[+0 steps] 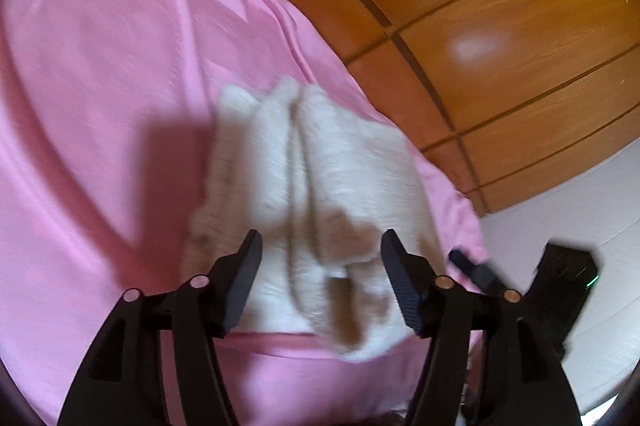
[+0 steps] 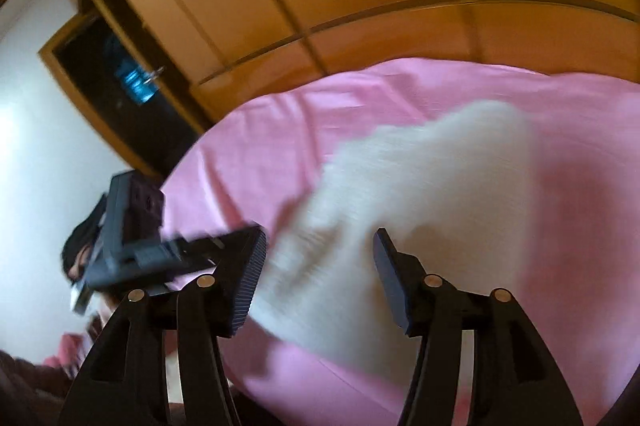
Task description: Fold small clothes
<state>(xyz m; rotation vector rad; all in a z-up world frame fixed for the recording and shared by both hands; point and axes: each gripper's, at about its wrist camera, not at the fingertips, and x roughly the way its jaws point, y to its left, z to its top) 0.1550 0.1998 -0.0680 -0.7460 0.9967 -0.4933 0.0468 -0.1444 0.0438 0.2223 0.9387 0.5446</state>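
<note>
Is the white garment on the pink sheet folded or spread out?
Folded: the white garment lies bunched in lengthwise pleats, layers stacked, on the pink sheet.

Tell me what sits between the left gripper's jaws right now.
In the left wrist view, the left gripper stands open over the white garment on the pink sheet; only that cloth shows between the jaws, which don't press on it.

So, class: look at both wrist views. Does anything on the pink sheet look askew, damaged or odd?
The white garment on the pink sheet lies bunched in lengthwise ridges rather than flat, with brownish patches near its close edge; blur hides whether those are stains or a print. Both the left gripper and the right gripper stand open.
</note>
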